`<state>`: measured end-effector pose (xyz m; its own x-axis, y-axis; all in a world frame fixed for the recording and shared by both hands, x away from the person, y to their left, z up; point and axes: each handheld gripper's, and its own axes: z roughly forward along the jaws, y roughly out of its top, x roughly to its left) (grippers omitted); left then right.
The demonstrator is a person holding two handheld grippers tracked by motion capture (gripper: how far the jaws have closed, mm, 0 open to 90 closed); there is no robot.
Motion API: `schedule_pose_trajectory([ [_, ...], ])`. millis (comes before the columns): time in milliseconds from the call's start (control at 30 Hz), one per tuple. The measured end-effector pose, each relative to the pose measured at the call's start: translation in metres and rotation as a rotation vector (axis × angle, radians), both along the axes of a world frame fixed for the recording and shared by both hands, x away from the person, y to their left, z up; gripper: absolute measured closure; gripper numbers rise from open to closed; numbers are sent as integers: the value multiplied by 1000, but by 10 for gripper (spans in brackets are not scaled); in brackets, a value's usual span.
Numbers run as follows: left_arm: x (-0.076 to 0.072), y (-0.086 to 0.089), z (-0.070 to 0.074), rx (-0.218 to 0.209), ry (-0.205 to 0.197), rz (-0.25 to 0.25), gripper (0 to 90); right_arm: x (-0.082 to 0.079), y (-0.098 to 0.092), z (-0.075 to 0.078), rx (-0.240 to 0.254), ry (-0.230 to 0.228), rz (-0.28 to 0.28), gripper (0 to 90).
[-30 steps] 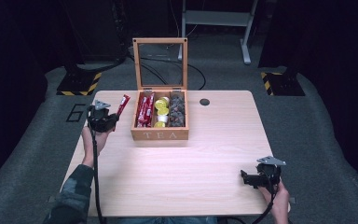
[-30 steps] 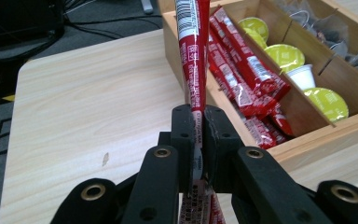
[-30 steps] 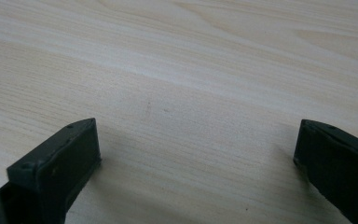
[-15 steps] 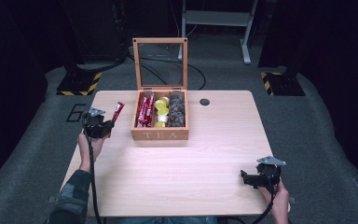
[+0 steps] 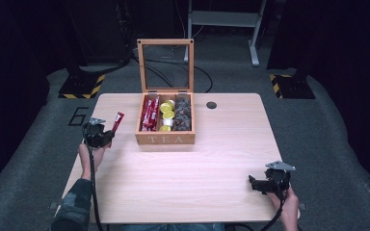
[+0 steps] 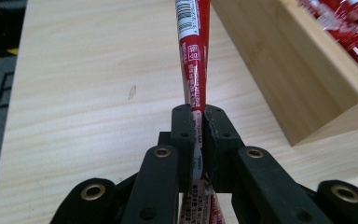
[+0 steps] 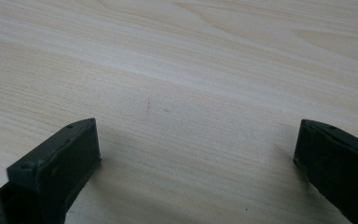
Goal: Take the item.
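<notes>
Clamped together, the left gripper's (image 6: 196, 122) fingers (image 6: 182, 135) pinch a red stick sachet (image 6: 193, 56) near its lower end; in the left gripper view the sachet runs straight up from between the black pads, its white barcode panel toward the far end, and a crumpled bit of its wrapper shows below the pads. Seen from the high view, the left gripper (image 5: 107, 136) sits over the left edge of the wooden table (image 5: 183, 178), just left of the tea box (image 5: 165, 138), with the sachet (image 5: 117, 121) slanting up and toward the box but apart from it. A hand (image 5: 87, 155) in a dark patterned sleeve holds this gripper from below.

Wide apart stand the right gripper's (image 7: 196, 149) fingers (image 7: 63, 158), low over bare tabletop with nothing between them. From above, the right gripper (image 5: 255, 183) is near the table's front right corner, well apart from the box, pointing left.

Inside the tea box, whose glass-paned lid (image 5: 165, 65) stands upright, more red sachets (image 5: 149, 113) fill the left compartment, yellow capsules (image 5: 165, 111) the middle one, and dark wrapped pieces (image 5: 183, 112) the right one. A small black round cap (image 5: 211, 104) lies in the tabletop just right of the box
</notes>
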<state>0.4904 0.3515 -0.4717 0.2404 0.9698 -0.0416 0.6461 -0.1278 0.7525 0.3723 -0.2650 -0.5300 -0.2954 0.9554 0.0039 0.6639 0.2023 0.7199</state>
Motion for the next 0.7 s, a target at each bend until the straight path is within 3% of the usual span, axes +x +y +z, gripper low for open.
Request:
schedule_pose_trajectory([
  [100,0,2,-4,6,1,13,829,0,0,0,0,0,0,0],
  [333,2,7,-24,-6,51,33,828,0,0,0,0,0,0,0],
  [700,5,12,-38,2,93,55,827,0,0,0,0,0,0,0],
])
